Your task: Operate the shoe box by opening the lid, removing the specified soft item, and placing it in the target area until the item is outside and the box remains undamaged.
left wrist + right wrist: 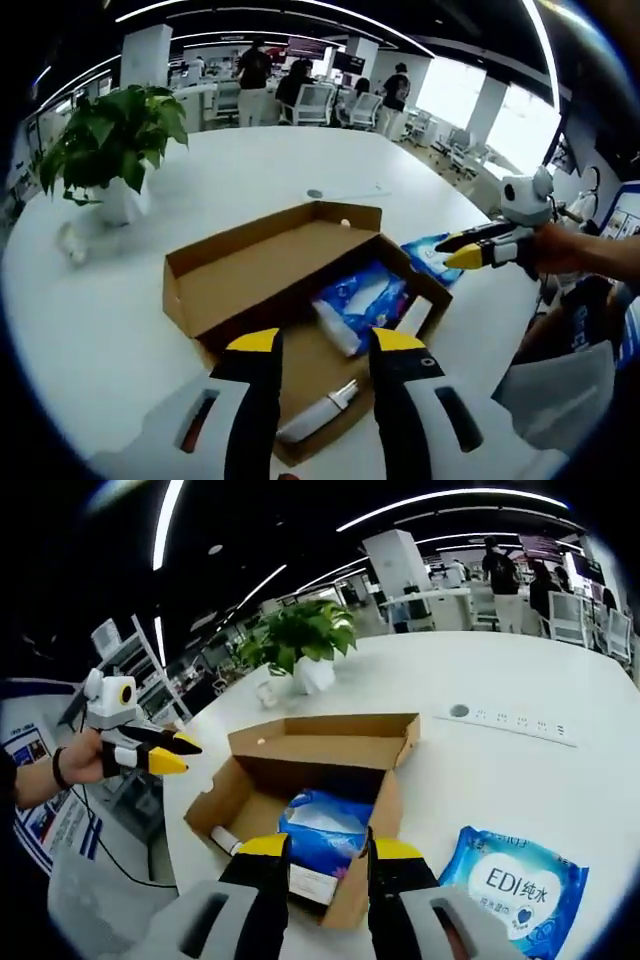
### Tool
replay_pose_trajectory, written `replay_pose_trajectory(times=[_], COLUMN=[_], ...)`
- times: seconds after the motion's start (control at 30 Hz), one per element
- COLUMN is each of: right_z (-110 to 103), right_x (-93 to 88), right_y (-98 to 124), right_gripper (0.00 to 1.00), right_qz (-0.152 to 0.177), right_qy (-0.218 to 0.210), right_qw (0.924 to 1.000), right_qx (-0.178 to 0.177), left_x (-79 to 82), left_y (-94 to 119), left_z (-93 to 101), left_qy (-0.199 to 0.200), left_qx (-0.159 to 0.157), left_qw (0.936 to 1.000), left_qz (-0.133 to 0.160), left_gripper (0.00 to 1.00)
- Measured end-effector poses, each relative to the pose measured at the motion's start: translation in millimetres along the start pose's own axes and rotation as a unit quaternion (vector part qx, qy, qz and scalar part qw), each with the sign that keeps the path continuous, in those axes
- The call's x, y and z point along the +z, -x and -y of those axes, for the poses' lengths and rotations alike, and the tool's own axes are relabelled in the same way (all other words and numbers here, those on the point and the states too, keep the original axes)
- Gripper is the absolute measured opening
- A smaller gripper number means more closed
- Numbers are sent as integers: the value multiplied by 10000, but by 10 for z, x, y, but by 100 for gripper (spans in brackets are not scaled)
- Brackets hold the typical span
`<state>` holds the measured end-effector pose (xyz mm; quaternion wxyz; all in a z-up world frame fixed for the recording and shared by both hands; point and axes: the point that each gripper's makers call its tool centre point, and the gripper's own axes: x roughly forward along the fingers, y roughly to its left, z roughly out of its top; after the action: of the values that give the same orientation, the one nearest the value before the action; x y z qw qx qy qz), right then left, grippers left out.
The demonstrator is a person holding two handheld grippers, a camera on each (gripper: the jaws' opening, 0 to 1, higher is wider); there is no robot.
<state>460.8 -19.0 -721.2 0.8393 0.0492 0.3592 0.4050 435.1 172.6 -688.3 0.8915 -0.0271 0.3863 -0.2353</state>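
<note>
Left gripper view: left gripper [325, 342] jaws spread, nothing betw. them, hovering over open shoe box [245, 262] on white table [120, 340]. Lid flipped back. Inside box: blue soft pack [360, 300], white tube [318, 412]. Right gripper [325, 847] also spread, at box's near wall. Second blue pack [520, 880] on table just beside box. Potted plant [110, 140] beyond box.
</note>
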Motion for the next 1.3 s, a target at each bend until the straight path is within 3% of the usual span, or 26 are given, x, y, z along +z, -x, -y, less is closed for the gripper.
replay_pose_trajectory(times=[0.2,0.57,0.73,0.8,1.03,1.3], right_z=[-100,-131,-129,-109,-129,-166], right_x=[-3,47,3,-20,-53,-153], right_y=[-84,-264,-397,-467,-652,-820], right_gripper=[27,31,35,37,40,46], right_qz=[-94,-529,-1001,-1214,-1562,-2032], right_qy=[82,757,1538,1915,2356,2954], right_qw=[9999,9957,9829,9738,9588,9325], right_qx=[54,104,134,199,266,439], left_x=[-111,-125,-169,-187,-213,-243], left_y=[103,244,305,333,366,451], left_z=[-46,1,49,60,-20,-57], left_qy=[99,102,81,81,89,107], left_qx=[27,-27,-76,-87,-107,-84], left_qw=[9999,9999,9999,9999,9998,9998], left_qz=[-1,79,82,91,103,141], left_gripper=[35,36,36,36,35,35])
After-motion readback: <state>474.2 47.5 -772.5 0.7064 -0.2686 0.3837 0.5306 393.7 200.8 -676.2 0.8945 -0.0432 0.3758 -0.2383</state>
